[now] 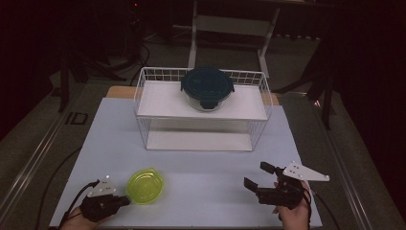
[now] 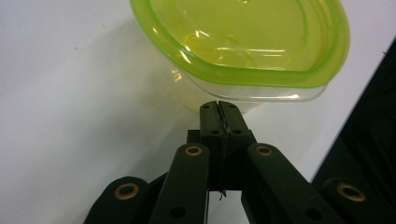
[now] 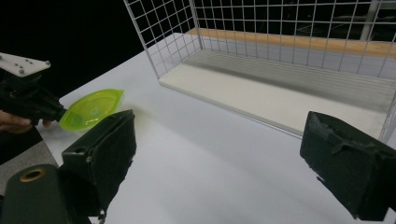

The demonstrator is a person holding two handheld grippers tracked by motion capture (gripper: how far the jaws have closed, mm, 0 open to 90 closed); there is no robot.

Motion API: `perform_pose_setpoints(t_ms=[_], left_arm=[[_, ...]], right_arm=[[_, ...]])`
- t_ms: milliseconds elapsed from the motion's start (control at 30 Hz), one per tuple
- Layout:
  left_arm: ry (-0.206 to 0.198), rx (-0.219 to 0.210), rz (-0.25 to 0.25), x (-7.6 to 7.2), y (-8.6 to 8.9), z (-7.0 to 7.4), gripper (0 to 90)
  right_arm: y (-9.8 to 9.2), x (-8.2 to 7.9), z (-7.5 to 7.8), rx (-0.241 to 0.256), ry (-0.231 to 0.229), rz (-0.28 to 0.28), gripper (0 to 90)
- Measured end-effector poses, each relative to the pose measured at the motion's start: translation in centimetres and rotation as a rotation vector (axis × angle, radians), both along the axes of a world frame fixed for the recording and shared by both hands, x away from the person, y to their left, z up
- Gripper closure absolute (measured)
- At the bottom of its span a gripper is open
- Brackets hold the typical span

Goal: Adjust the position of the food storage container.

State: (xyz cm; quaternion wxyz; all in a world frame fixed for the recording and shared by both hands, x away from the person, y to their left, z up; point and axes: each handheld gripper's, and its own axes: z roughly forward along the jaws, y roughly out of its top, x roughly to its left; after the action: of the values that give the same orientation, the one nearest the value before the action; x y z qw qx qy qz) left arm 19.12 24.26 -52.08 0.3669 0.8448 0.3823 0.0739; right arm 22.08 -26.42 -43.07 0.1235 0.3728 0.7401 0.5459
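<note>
My left gripper (image 2: 219,106) is closed, tips touching the green tub (image 1: 145,186) at the table's (image 1: 206,167) near left edge; I should open it before taking the rim. My right gripper (image 1: 258,178) hangs wide open, empty. The white table sits in a dark room.

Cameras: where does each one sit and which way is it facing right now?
High view: above the near table edge, looking forward and down at the wire rack; both hands and grippers show at the bottom.
Left gripper view: rides the left gripper, jaws shut, facing the green-lidded container.
Right gripper view: rides the right gripper, jaws open, facing across the table toward the rack.
Shared: the green-lidded container appears in all three views.
</note>
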Motion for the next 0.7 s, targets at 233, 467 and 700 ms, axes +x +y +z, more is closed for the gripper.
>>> perform_pose_setpoints(t_ms=[233, 467, 700], left_arm=[[-0.001, 0.003, 0.006, 1.4, -0.9, 0.0, 88.9], [0.0, 0.004, 0.02, 1.4, -0.8, -0.1, 88.9], [-0.008, -0.019, 0.036, 1.9, -0.7, 0.0, 88.9]], right_arm=[[0.0, 0.0, -0.1, 0.002, 0.003, 0.003, 10.3], [-0.1, 0.0, -0.1, -0.001, 0.003, 0.004, 10.2], [0.0, -0.1, -0.1, -0.006, 0.002, 0.005, 10.2]])
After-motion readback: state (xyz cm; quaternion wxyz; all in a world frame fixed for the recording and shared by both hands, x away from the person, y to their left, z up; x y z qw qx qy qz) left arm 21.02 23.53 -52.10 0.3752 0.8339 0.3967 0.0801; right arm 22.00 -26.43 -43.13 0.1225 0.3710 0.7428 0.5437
